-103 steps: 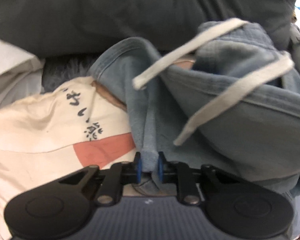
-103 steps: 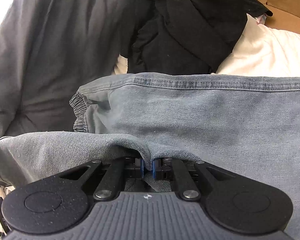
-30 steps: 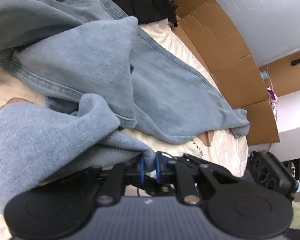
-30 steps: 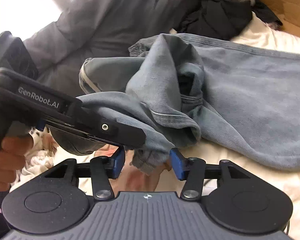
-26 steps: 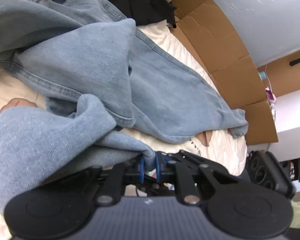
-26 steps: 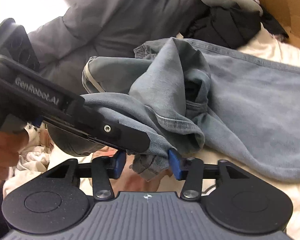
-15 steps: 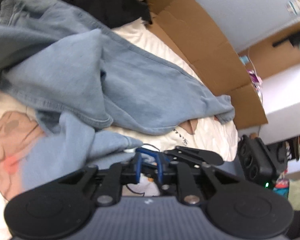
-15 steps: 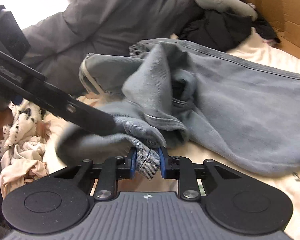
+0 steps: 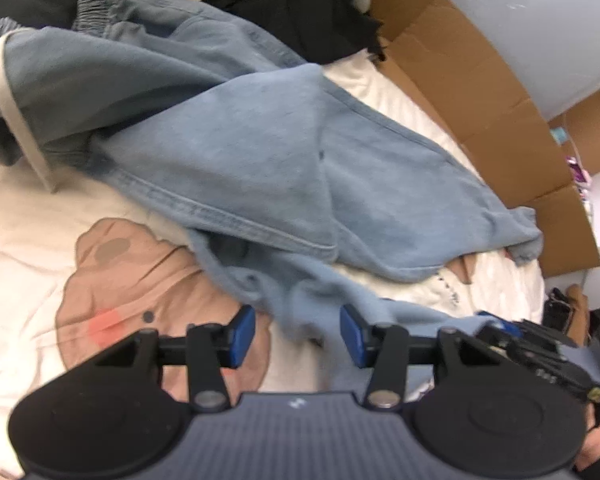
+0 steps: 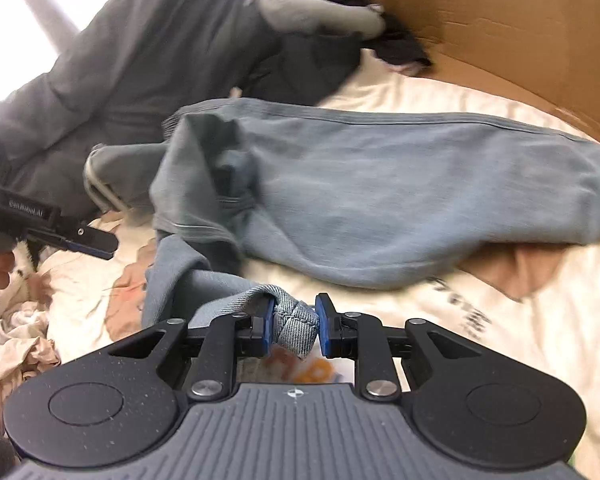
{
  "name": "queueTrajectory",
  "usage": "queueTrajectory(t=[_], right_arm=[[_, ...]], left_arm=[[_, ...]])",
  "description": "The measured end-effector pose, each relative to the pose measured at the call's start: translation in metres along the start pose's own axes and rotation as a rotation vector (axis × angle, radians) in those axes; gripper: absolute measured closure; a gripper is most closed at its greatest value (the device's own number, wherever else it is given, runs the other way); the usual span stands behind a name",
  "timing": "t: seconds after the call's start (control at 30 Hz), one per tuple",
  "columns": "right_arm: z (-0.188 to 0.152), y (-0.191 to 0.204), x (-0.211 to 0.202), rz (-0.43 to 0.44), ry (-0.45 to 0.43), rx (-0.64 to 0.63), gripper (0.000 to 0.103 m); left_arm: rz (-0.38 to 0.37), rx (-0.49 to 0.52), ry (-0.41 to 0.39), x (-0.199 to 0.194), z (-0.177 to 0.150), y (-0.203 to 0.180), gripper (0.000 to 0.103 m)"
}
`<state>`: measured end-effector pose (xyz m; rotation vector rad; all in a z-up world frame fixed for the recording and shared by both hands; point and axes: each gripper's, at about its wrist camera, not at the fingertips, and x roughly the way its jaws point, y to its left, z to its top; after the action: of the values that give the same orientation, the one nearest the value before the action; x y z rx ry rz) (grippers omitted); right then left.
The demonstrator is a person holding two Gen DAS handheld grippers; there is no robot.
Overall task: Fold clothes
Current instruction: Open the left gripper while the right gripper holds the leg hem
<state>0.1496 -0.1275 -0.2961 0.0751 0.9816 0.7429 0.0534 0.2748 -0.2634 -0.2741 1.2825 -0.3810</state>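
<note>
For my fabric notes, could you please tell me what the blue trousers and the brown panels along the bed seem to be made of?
Trousers: most likely washed denim, matte pale blue; twill weave shows on the hem pinched in the right claw, and stitched seams run along the leg. Brown panels: apparently corrugated cardboard, dull tan, with fold creases and raw cut edges.

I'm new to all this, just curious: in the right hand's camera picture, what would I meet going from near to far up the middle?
right gripper → denim hem → jeans → dark grey garment → cardboard.
</note>
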Motion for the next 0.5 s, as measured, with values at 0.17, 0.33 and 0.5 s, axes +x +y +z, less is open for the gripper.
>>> queueTrajectory(t=[0.17, 0.33, 0.5], right_arm=[[-0.008, -0.018, -0.023, -0.057, -0.003, 0.035, 0.082], [-0.017, -0.043, -0.046, -0.137, -0.01, 0.112, 0.082], [-0.024, -0.062, -0.072, -0.219, -0.021, 0.171, 0.082]], left_arm=[[0.051, 0.005, -0.025, -0.006, 0.005, 0.011, 0.05], [0.118, -0.026, -0.049, -0.012, 0.013, 0.027, 0.05], [0.205, -0.067, -0.098, -0.021, 0.024, 0.047, 0.048]])
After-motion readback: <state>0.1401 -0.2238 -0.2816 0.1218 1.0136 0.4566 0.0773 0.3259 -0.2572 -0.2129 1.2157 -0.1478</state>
